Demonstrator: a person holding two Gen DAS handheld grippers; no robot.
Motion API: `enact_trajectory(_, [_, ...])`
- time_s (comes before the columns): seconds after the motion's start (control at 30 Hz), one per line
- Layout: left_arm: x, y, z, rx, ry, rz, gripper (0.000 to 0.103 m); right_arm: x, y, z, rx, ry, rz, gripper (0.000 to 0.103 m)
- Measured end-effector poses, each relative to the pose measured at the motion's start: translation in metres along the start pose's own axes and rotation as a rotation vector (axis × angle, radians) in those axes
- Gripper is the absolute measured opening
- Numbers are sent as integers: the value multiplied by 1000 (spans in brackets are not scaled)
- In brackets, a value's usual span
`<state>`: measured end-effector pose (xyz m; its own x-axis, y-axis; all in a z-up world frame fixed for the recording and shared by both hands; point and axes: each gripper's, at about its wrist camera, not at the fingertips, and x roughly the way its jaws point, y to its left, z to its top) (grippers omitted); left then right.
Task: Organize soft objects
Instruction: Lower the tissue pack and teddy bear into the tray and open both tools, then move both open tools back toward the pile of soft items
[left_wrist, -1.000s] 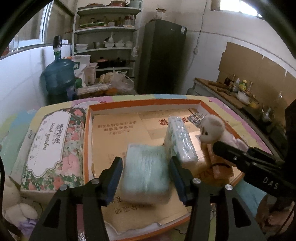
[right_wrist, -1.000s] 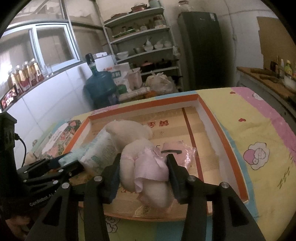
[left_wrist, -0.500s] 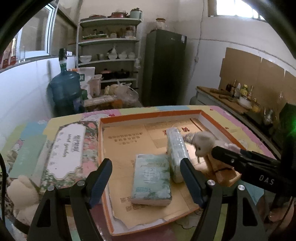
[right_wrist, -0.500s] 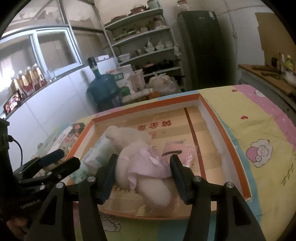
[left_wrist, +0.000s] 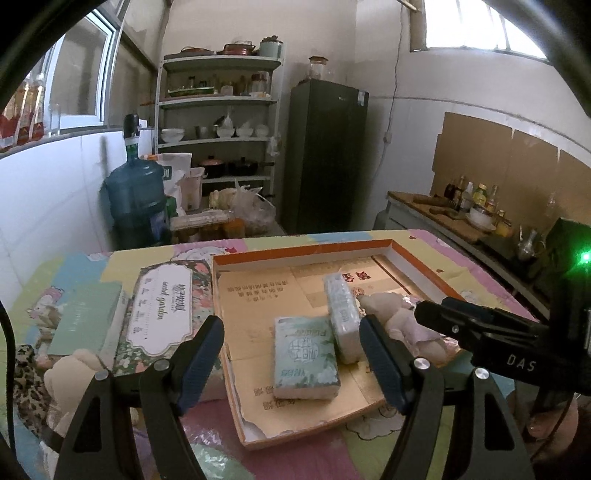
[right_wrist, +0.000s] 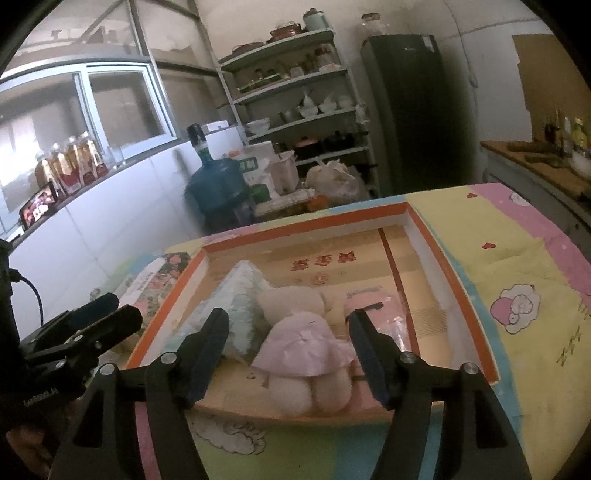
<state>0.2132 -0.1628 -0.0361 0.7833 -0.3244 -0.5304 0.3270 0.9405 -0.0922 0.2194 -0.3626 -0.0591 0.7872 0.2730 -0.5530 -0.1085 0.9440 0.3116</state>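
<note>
A shallow orange-rimmed box (left_wrist: 295, 254) lies on the table. A green tissue pack (left_wrist: 304, 358) lies flat in it, below and beyond my left gripper (left_wrist: 291, 354), which stands open and clear of the pack. A second tissue pack (left_wrist: 341, 317) stands on its side beside it. A cream plush toy in a pink dress (right_wrist: 306, 350) lies against that pack (right_wrist: 240, 306). My right gripper (right_wrist: 288, 350) hangs over the toy. Its jaws are opening, and the toy shows between them with the pads off it. A pink packet (right_wrist: 373, 306) lies by the toy.
Left of the tray are a floral box (left_wrist: 162, 314), a flat green box (left_wrist: 85, 321), another cream plush toy (left_wrist: 70, 380) and a leopard-print cloth (left_wrist: 26, 376). Beyond the table stand a water jug (left_wrist: 135, 199), shelves (left_wrist: 218, 103) and a fridge (left_wrist: 325, 155).
The left gripper let go of the green tissue pack, opened wide and drew back and up. The right gripper's jaws spread off the plush toy and pulled back slightly.
</note>
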Motion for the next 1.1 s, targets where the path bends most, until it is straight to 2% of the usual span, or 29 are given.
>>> enact_trajectory(0.53, [-45,10,-4,0,-67,17,76,-32,33,-9,-11,-31,19,69])
enact_trajectory(1.1, [-104,42,-16,-17,-153,69,76,-65,105,-24,-97,-69,75,69])
